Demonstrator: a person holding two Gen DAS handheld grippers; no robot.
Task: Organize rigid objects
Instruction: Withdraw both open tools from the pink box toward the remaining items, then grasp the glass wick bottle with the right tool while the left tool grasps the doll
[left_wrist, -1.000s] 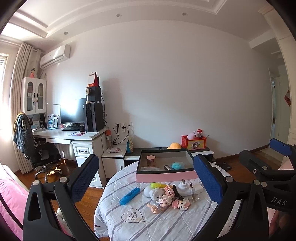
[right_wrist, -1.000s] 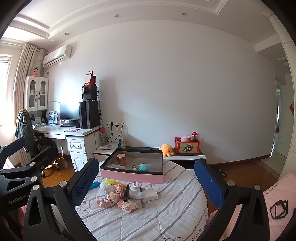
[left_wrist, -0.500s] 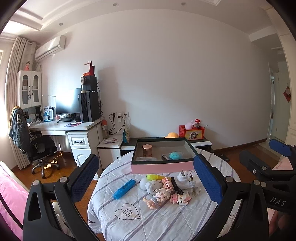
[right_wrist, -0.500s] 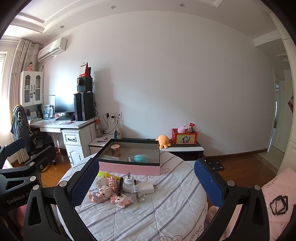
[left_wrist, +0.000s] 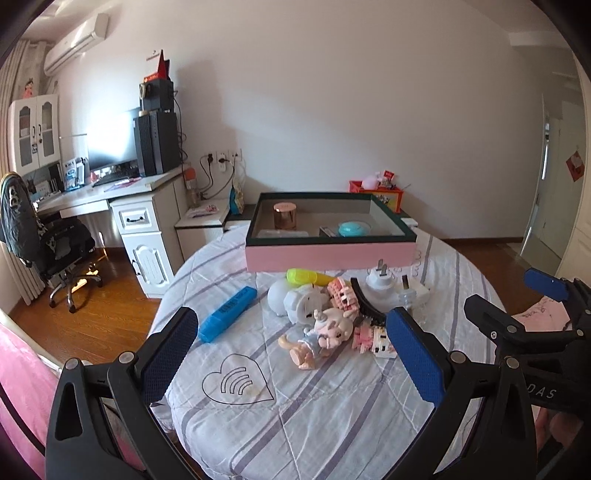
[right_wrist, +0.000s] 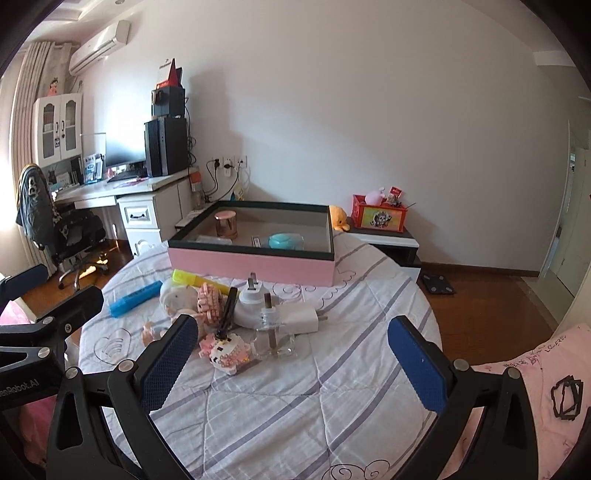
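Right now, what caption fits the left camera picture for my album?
Open left gripper hovers over toys near a blue marker and pink box.

home bedroom/study — desk (left_wrist: 122, 192) w/ monitor (left_wrist: 107, 155) | AC (left_wrist: 75, 40) | office chair (left_wrist: 48, 240) | plush toy (right_wrist: 338, 218)

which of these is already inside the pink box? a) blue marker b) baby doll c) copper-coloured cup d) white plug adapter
c: the copper-coloured cup stands upright inside the pink box, while the blue marker, white plug adapter and baby doll all lie on the bedspread in front of it.
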